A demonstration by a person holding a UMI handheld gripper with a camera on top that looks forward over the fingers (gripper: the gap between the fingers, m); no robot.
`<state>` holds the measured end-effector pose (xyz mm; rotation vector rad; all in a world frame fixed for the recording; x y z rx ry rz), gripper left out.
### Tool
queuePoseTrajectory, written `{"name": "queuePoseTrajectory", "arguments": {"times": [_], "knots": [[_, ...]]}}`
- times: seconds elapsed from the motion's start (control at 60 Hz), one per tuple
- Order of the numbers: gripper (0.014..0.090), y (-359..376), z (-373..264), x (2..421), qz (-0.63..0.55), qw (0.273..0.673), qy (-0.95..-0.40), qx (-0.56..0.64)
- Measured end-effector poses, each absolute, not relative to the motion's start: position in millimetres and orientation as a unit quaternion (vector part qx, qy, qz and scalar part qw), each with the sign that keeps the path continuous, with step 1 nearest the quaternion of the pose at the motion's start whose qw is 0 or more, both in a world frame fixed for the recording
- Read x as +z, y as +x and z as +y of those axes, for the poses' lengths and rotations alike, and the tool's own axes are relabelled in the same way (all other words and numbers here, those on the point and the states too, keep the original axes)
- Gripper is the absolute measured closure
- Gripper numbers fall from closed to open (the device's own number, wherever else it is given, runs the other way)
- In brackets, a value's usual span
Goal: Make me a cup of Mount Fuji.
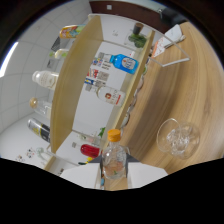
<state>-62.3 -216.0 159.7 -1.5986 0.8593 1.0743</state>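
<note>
orange-capped bottle (114, 157) up front at the bottom centre of the frame, glass waiting off to the lower right.

here we go: the small clear bottle with pale pinkish liquid sits right at the gripper (114, 176), whose fingers are lost in the dark lower edge, so i cannot tell if the tongs are clenched on it or loose. my read is it's being lifted toward a pour. the stemmed glass (178, 138) with ice rests on the wooden counter (170, 95), near but apart from the bottle, well placed to receive. behind, mid-frame, the wooden shelf (75, 75) carries a blue-labelled bottle (124, 62) and a white-labelled bottle (110, 95), more bottles at left. the shelf edge crowds any swing.
</note>
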Motion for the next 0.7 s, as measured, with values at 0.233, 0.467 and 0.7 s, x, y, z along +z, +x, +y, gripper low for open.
{"name": "queuePoseTrajectory", "arguments": {"times": [0.233,0.467,0.7], "knots": [[0.0700,-46,-203,163,0.497,0.403,-0.498,0.585],[0.0699,-28,-200,167,0.577,0.316,-0.334,0.675],[0.0700,-26,-199,166,0.588,0.293,-0.312,0.687]]}}
